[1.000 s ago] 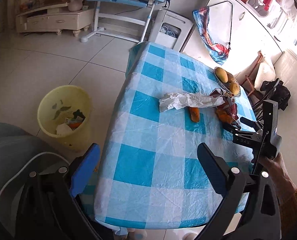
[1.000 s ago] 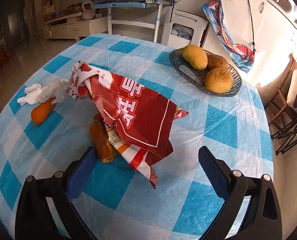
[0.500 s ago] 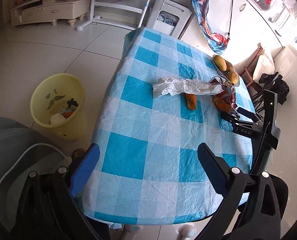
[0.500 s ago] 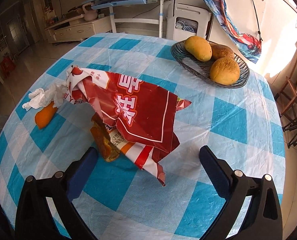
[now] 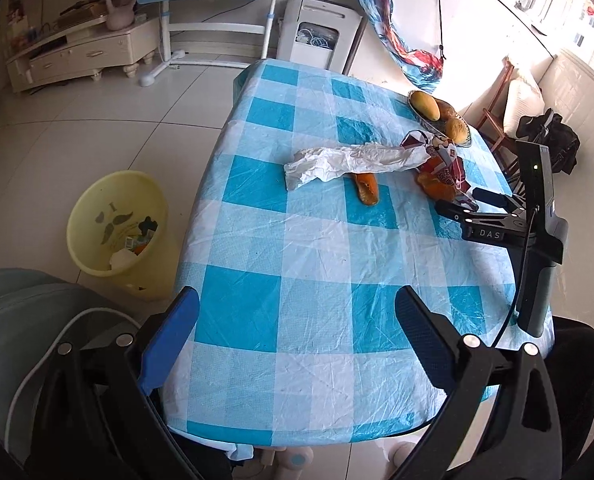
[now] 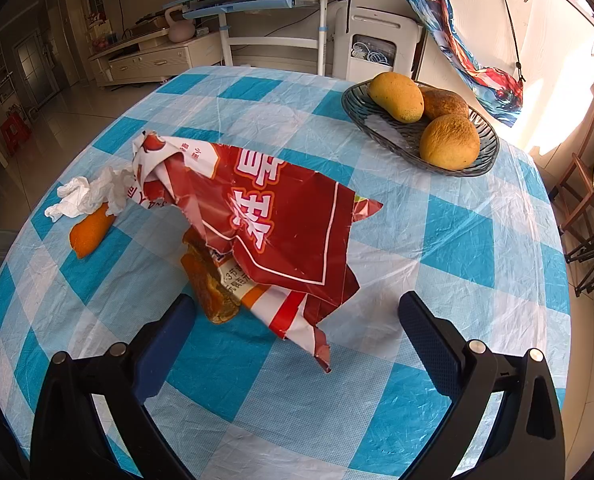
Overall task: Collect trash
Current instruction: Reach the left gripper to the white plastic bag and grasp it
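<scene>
On the blue-checked tablecloth (image 6: 473, 240) a torn red snack wrapper (image 6: 281, 228) lies draped over a brown piece of food (image 6: 209, 284), with a crumpled white tissue (image 6: 89, 194) and an orange peel (image 6: 91, 230) just beside it and a dark bowl of fruit (image 6: 381, 128) farther back. Both the right gripper (image 6: 297, 328), close before the wrapper, and the left gripper (image 5: 297, 320), over the table's near edge, are spread wide and hold nothing. Down on the floor beside the table stands a yellow bin (image 5: 97, 208) with scraps in it.
</scene>
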